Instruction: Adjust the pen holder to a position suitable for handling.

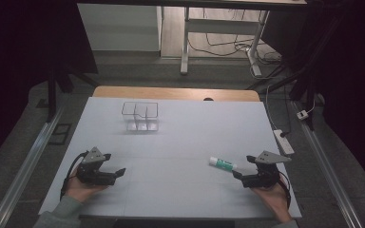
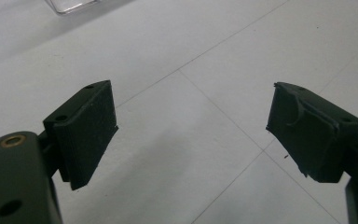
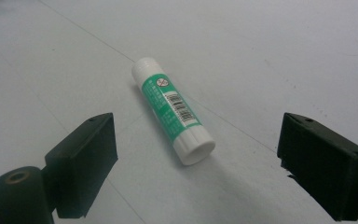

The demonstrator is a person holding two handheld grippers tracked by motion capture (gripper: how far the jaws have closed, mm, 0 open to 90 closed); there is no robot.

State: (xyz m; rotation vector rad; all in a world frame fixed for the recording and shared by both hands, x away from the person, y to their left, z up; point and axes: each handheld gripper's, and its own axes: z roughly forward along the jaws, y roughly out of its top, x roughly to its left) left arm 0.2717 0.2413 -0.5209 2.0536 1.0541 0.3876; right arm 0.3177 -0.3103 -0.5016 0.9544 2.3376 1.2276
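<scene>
Nearest us, our right gripper [image 1: 243, 167] rests low at the front right of the white table [image 1: 180, 142], held in our right hand [image 1: 272, 194], its jaws spread wide with nothing between the pads. Just ahead of those jaws lies the glue stick [image 1: 222, 164], flat on the table, clear of both pads. In the right gripper view the glue stick [image 3: 172, 109] lies in line with the gap of the right gripper [image 3: 196, 168], its wide white end toward us and its narrower white end pointing away. Our left gripper [image 1: 116, 166] sits at the front left, well apart from the stick, jaws also wide and holding nothing. Farther back, left of centre, stands a clear plastic organiser [image 1: 140, 116] with several compartments.
</scene>
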